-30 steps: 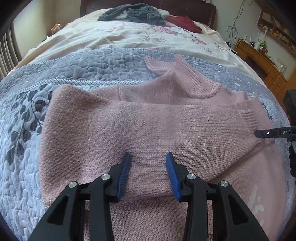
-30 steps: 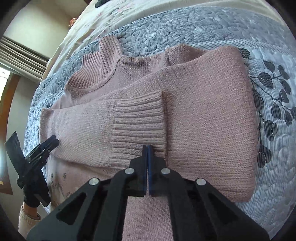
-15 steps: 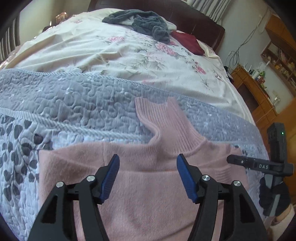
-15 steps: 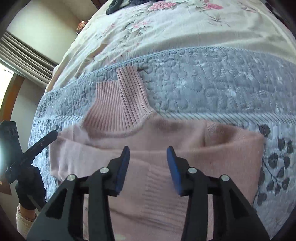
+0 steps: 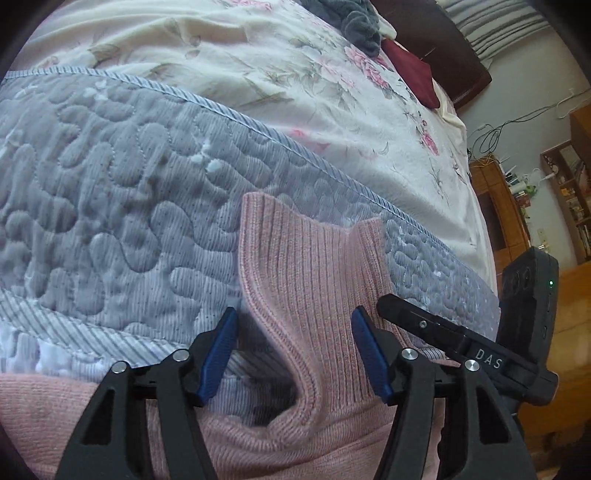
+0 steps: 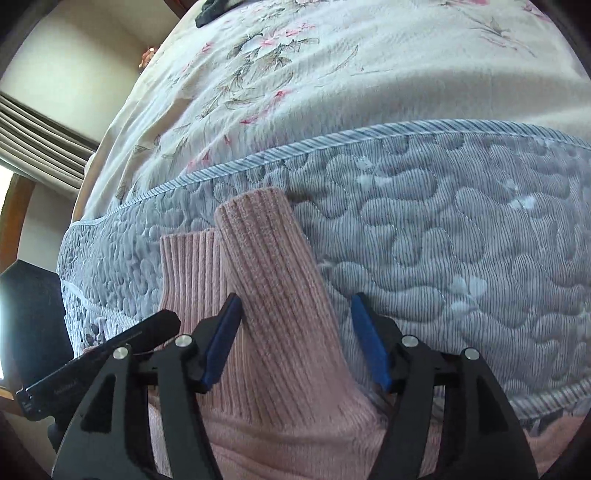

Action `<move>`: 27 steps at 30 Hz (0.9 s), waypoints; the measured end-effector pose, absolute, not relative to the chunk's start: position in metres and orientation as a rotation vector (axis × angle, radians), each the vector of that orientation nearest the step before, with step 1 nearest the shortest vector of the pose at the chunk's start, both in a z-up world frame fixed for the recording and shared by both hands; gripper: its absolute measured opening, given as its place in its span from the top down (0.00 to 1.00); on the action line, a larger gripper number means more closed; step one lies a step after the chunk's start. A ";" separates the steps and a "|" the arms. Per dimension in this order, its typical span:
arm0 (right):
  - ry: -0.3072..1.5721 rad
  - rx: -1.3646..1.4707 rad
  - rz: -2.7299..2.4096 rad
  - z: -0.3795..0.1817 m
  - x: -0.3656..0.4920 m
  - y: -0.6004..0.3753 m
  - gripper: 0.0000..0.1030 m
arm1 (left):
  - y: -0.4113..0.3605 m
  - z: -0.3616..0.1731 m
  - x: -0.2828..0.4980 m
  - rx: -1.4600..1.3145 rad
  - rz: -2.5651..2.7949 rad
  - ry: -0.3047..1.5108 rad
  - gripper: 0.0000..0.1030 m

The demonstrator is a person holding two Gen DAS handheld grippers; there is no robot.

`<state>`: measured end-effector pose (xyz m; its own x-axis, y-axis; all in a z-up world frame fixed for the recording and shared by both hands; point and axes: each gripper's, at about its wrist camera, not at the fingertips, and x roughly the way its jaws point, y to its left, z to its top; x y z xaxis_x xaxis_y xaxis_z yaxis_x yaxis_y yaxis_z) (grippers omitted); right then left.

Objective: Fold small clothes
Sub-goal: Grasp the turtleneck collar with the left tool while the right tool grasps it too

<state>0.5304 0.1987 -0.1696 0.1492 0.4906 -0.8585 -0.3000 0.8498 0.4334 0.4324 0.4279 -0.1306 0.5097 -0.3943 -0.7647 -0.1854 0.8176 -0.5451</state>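
A pink knitted sweater [image 5: 258,443] lies on the grey quilted blanket [image 5: 110,206]. Its ribbed turtleneck collar [image 5: 310,273] points away from me, standing up in a loose fold. My left gripper [image 5: 293,350] is open, its blue pads on either side of the collar's base. My right gripper [image 6: 295,339] is open too, its blue pads straddling the collar [image 6: 273,280] from the other side. Each gripper shows in the other's view: the right one [image 5: 461,343] at the collar's right edge, the left one [image 6: 99,354] at its left. Neither holds cloth.
Beyond the grey blanket a cream floral bedspread [image 5: 295,85] runs to the dark headboard [image 5: 443,44]. A grey garment [image 5: 354,22] and a dark red one [image 5: 413,74] lie near it. Wooden furniture with cables [image 5: 517,206] stands to the right of the bed.
Both grippers moved forward from the sweater's folded sleeves up to the collar. The right gripper, shut a second ago, has opened; the left has stayed open.
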 end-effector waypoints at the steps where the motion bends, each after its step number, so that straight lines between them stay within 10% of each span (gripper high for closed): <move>1: 1.299 0.171 0.574 -0.170 0.532 0.200 0.42 | 0.425 -0.132 0.435 -0.616 -0.144 1.051 0.60; 3: 1.303 0.171 0.599 -0.171 0.536 0.202 0.69 | 0.422 -0.133 0.438 -0.584 -0.151 1.051 0.81; 7: 1.261 0.157 0.657 -0.156 0.530 0.198 0.84 | 0.422 -0.120 0.430 -0.587 -0.201 0.979 0.91; 27: 1.135 0.010 0.874 -0.084 0.382 0.120 0.82 | 0.389 -0.071 0.282 -0.322 -0.411 0.877 0.85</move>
